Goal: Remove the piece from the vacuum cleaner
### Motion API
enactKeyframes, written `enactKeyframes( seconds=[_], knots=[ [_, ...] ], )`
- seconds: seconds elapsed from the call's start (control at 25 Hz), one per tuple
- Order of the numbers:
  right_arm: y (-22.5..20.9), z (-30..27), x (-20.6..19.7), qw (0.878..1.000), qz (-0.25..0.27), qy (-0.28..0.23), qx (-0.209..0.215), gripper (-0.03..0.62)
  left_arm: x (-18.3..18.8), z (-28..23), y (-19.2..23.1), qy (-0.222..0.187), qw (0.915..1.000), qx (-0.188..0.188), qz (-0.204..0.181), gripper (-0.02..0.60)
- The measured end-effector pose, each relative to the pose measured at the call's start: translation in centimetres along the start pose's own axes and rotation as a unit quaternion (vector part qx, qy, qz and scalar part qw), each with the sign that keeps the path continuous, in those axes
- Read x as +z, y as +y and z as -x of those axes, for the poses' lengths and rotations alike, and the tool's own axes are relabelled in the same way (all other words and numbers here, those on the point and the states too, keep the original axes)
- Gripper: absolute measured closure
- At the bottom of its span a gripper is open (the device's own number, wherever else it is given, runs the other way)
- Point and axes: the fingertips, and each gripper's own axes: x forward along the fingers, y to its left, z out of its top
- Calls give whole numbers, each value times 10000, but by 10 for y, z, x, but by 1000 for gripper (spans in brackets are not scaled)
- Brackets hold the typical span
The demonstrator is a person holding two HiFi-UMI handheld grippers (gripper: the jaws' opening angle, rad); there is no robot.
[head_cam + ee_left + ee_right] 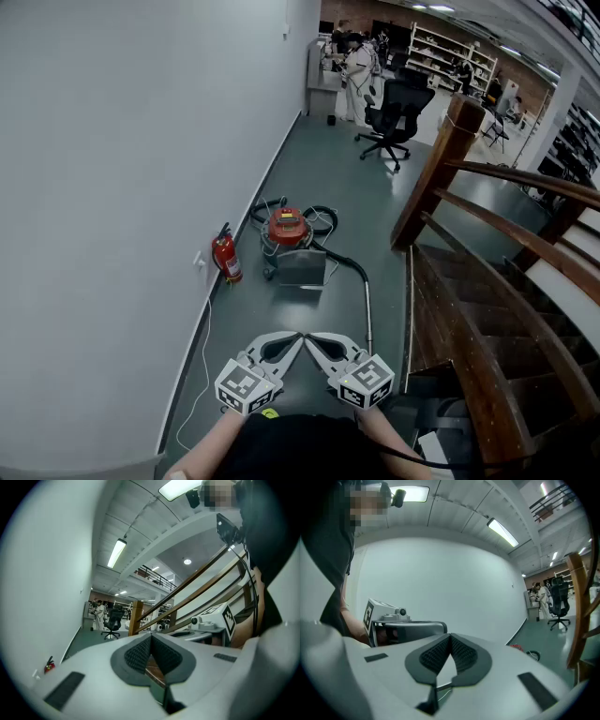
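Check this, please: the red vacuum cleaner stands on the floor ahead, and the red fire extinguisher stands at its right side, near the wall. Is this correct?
Not quite. The head view shows the fire extinguisher at the left side of the vacuum cleaner, not the right. It does stand near the wall, and the vacuum cleaner stands on the floor ahead.

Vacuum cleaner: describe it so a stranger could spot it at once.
Follow the long white wall along the grey floor, opposite the wooden staircase. Near the wall's foot sits the vacuum cleaner, a squat canister with a round red top and black hose. The red fire extinguisher beside it is slimmer and upright.
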Motion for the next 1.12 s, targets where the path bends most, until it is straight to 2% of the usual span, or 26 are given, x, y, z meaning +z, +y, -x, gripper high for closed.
enactKeyframes(
  seconds=[0.2, 0.32, 0.44, 0.56, 0.96, 1.12],
  knots=[
    [-2, -3, 3, 10000, 31, 23, -8, 580, 3, -2, 4, -9, 10000, 23, 28, 574],
    [2, -3, -2, 9988, 406, 264, 54, 580, 5, -1, 2, -39, 10000, 4, 28, 574],
    [17, -11, -8, 9954, 762, 485, 315, 580, 7, -3, -3, -76, 9999, -130, 14, 574],
    [32, -18, -13, 9929, 953, 607, 383, 580, 7, -2, -11, -37, 9998, -183, -92, 574],
    [28, -17, -8, 9957, 780, 503, 79, 579, 9, 16, 2, -72, 9997, 7, -213, 574],
    [27, -21, -9, 9955, 784, 505, -140, 580, 4, 23, 8, -14, 9997, -137, -211, 574]
  ],
)
